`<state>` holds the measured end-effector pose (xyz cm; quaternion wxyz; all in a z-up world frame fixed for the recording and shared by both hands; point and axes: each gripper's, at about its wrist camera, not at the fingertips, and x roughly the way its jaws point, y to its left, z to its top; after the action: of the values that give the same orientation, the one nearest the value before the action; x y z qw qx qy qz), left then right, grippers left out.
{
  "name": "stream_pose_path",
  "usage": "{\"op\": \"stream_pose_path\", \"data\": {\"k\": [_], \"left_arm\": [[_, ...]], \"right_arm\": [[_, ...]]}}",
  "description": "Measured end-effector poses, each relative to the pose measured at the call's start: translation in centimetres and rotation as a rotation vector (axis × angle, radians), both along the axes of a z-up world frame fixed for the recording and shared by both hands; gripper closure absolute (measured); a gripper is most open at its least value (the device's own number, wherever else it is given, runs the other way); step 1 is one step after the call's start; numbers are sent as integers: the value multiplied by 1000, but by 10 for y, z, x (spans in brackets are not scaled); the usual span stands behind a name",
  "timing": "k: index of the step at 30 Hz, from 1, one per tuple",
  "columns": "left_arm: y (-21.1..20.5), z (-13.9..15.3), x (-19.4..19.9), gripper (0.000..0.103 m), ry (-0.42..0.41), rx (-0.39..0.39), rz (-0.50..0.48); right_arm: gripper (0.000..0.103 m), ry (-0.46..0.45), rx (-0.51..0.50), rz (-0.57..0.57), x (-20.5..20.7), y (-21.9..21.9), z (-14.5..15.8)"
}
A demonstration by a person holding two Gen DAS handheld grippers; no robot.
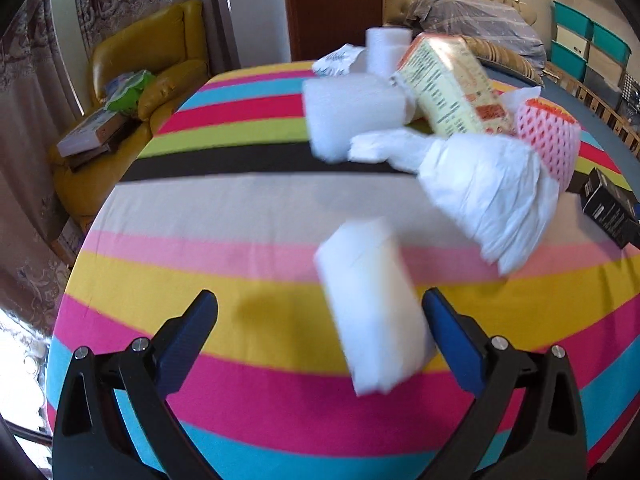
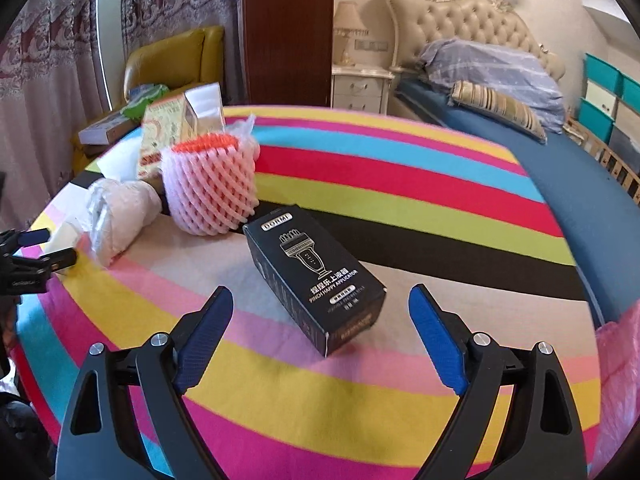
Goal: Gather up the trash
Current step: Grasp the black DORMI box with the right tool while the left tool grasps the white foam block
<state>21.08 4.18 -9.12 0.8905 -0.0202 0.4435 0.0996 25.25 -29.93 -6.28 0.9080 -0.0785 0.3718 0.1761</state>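
Observation:
On a striped round table (image 1: pixel 240 208), my left gripper (image 1: pixel 320 320) is open around a white foam block (image 1: pixel 374 304), which lies nearer its right finger. Beyond lie a crumpled white bag (image 1: pixel 488 188), a pink foam fruit net (image 1: pixel 550 140), a yellow carton (image 1: pixel 452 84) and more white foam pieces (image 1: pixel 352 112). My right gripper (image 2: pixel 320 320) is open, just short of a black product box (image 2: pixel 316 276). The pink net (image 2: pixel 210 192), white bag (image 2: pixel 120 216) and carton (image 2: pixel 168 128) show at left; the left gripper (image 2: pixel 44 248) is at the far left edge.
A yellow armchair (image 1: pixel 148 64) with books stands behind the table at left. A bed with blue cover (image 2: pixel 560 176) lies at right, teal storage boxes (image 2: pixel 604 92) beyond it. A pink plastic bag (image 2: pixel 620 380) hangs at the table's right edge.

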Motion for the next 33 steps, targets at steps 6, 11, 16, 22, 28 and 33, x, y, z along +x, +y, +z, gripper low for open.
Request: {"op": "stream_pose_path", "data": {"k": [6, 11, 16, 22, 28, 33], "left_arm": [[10, -3, -17, 4, -7, -31, 18], [18, -4, -21, 6, -19, -50, 51], [19, -4, -26, 15, -41, -70, 32], [9, 2, -30, 17, -83, -100, -4], [-2, -1, -30, 39, -92, -78, -20], [-3, -2, -31, 62, -122, -51, -37]], "right_arm": [[19, 66, -6, -3, 22, 7, -8], [44, 69, -11, 45, 12, 24, -7], [54, 38, -26, 116, -7, 46, -3], [54, 33, -30, 91, -4, 58, -5], [61, 13, -57, 51, -2, 63, -6], [65, -10, -55, 34, -5, 59, -4]]}}
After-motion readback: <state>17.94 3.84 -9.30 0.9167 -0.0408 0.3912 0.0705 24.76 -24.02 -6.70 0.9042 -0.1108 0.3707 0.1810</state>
